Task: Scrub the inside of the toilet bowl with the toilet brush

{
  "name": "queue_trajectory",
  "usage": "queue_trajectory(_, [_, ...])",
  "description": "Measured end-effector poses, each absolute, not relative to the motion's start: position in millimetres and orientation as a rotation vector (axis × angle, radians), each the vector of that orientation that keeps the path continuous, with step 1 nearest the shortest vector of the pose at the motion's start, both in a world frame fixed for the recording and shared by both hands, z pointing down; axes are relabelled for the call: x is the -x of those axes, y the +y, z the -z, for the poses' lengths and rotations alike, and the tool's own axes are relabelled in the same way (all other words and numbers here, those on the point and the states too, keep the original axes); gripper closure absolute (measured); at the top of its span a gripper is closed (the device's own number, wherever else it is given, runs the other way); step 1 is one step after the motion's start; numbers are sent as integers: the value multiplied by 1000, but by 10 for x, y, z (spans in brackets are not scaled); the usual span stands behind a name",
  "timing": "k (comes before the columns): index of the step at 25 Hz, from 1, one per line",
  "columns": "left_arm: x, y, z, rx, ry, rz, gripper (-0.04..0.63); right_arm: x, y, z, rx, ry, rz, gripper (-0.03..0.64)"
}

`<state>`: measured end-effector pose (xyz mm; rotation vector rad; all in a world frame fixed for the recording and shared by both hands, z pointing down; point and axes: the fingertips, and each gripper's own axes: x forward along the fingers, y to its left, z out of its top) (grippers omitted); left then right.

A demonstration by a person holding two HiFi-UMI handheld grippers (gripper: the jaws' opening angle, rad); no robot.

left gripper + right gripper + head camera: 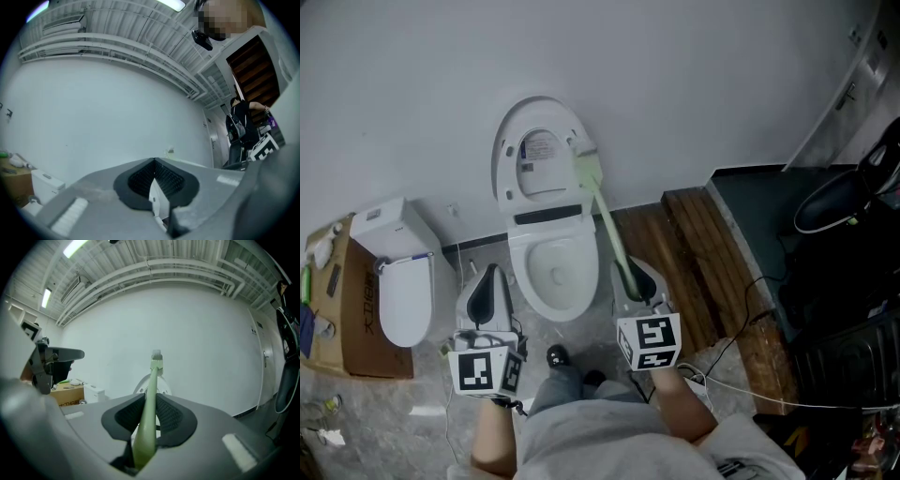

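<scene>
Right gripper (630, 277) is clamped on the toilet brush (603, 208), its head raised at upper centre. Left gripper (491, 281) is closed, empty.

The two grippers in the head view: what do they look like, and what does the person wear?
The left gripper and right gripper have pale grey, rounded bodies; their tongs carry black ribbed pads. Each bears a white cube with black square markers. A thin white cable trails beside the right one. The person wears grey clothes; the forearms are uncovered.
</scene>
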<state>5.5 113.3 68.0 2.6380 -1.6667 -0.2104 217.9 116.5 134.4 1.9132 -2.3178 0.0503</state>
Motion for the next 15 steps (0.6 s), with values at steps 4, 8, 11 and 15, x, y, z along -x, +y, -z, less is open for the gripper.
queue_trajectory(4, [-38, 1129, -703, -2626, -1677, 205, 591, -2201, 1178, -1352, -1925, -2313, -53, 540])
queue_trajectory(8, [-37, 1123, -744, -2617, -1681, 192, 591, -2222, 1189, -1367, -1930, -2308, -54, 541])
queue_trajectory(11, [-59, 1126, -713, -2645, -1688, 222, 591, -2243, 1202, -1358, -1934, -2310, -55, 541])
queue_trajectory(15, [-96, 1127, -725, -2633, -1670, 206, 591, -2249, 1195, -1359, -1940, -2312, -48, 541])
